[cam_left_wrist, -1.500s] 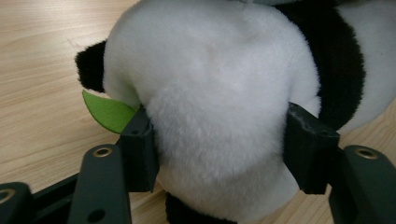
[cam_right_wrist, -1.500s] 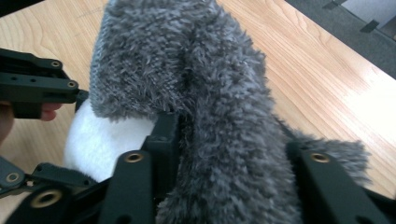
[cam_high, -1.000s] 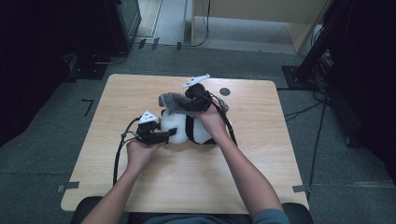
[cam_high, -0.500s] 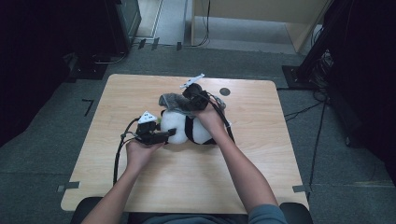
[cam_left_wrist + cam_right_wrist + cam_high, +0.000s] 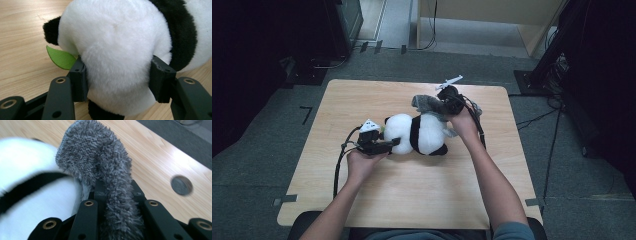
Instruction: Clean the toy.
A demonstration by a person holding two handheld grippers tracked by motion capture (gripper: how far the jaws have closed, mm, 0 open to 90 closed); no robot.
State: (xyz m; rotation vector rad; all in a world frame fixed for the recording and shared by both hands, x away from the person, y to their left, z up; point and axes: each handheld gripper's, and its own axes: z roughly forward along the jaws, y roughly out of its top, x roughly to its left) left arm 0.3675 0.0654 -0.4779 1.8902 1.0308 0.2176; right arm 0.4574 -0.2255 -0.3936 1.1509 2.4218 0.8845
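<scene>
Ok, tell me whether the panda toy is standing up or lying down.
Lying down. The panda toy lies lengthwise on the table, with the left gripper clamped on its white head.

The high view looks forward and down from above the person's side, far enough back to take in the whole bench (image 5: pixel 362 195) and the floor around it. The left gripper view rides just behind the left claw (image 5: pixel 118 77) and looks along its jaws at the plush panda (image 5: pixel 120 45), very close; the right gripper view sits as near on the right claw (image 5: pixel 117 192), facing across the bench, seemingly toward its far edge. All three views share the panda and the wood under it.
</scene>
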